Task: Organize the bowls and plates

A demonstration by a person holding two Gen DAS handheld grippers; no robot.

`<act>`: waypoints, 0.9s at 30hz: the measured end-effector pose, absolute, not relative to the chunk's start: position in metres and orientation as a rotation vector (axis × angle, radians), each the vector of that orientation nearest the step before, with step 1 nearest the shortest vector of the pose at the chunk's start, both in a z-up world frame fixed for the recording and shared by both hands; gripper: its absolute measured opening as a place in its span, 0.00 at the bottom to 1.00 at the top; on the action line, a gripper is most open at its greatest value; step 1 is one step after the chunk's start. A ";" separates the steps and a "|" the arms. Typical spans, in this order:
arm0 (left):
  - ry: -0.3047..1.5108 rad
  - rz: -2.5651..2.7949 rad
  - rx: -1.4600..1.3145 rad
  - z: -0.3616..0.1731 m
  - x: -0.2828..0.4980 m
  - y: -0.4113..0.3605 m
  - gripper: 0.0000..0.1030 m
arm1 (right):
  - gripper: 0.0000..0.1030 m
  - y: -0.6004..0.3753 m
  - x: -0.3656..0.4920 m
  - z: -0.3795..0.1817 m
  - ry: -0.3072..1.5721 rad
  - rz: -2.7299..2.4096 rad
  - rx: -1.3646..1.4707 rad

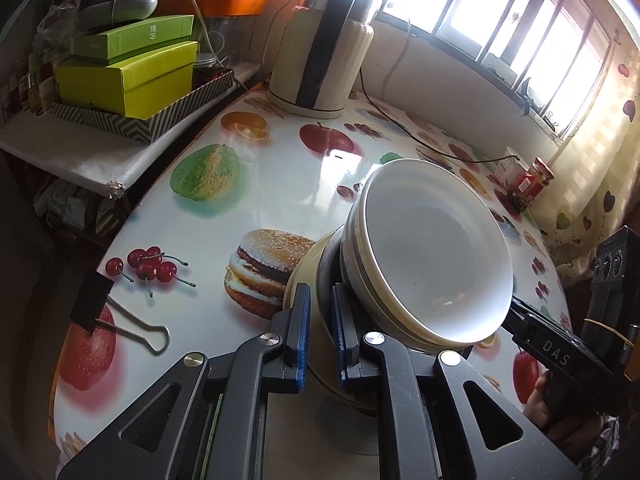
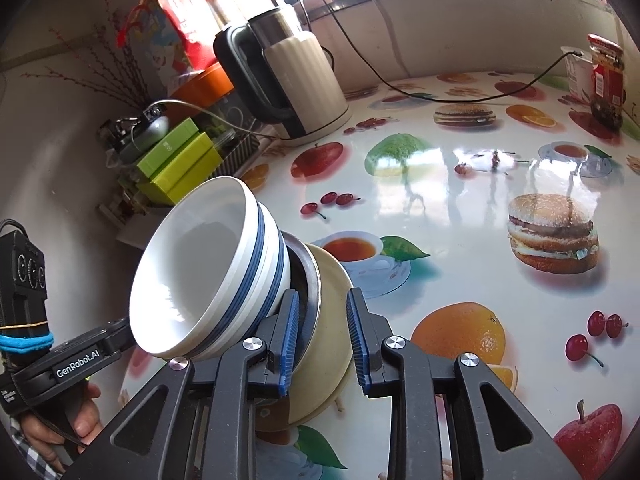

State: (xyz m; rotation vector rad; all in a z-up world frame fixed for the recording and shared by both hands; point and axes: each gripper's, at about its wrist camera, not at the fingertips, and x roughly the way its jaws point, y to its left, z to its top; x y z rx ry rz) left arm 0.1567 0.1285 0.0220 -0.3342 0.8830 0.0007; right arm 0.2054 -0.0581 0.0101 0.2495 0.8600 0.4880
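Between the left gripper's (image 1: 320,320) jaws, which stand almost closed, sits the rim of a cream plate (image 1: 298,280), pinched on edge above the fruit-printed bench (image 1: 280,168). Just right of those jaws, stacked white bowls (image 1: 432,248) with blue bands lean tilted against a metal dish (image 1: 326,268) and the plate. Beyond stands a kettle (image 1: 320,48).

From the right wrist, the right gripper's (image 2: 322,336) jaws stand partly apart around the cream plate (image 2: 328,320); the left pad touches the stack, the right pad stands clear. Left of them tilt the bowls (image 2: 208,264).
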 end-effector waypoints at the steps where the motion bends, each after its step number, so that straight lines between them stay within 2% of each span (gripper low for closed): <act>1: 0.881 0.003 -0.332 0.023 0.156 0.128 0.11 | 0.27 -0.058 0.205 0.011 0.859 0.485 0.248; 5: 0.859 0.032 -0.291 0.026 0.153 0.125 0.19 | 0.30 -0.061 0.201 0.013 0.852 0.475 0.248; 9: 0.855 0.043 -0.285 0.028 0.151 0.125 0.22 | 0.34 -0.063 0.197 0.016 0.843 0.466 0.245; 16: 0.849 0.058 -0.276 0.030 0.143 0.127 0.36 | 0.41 -0.066 0.188 0.021 0.827 0.462 0.246; 27: 0.804 0.054 -0.229 0.045 0.120 0.112 0.40 | 0.51 -0.069 0.163 0.035 0.775 0.474 0.233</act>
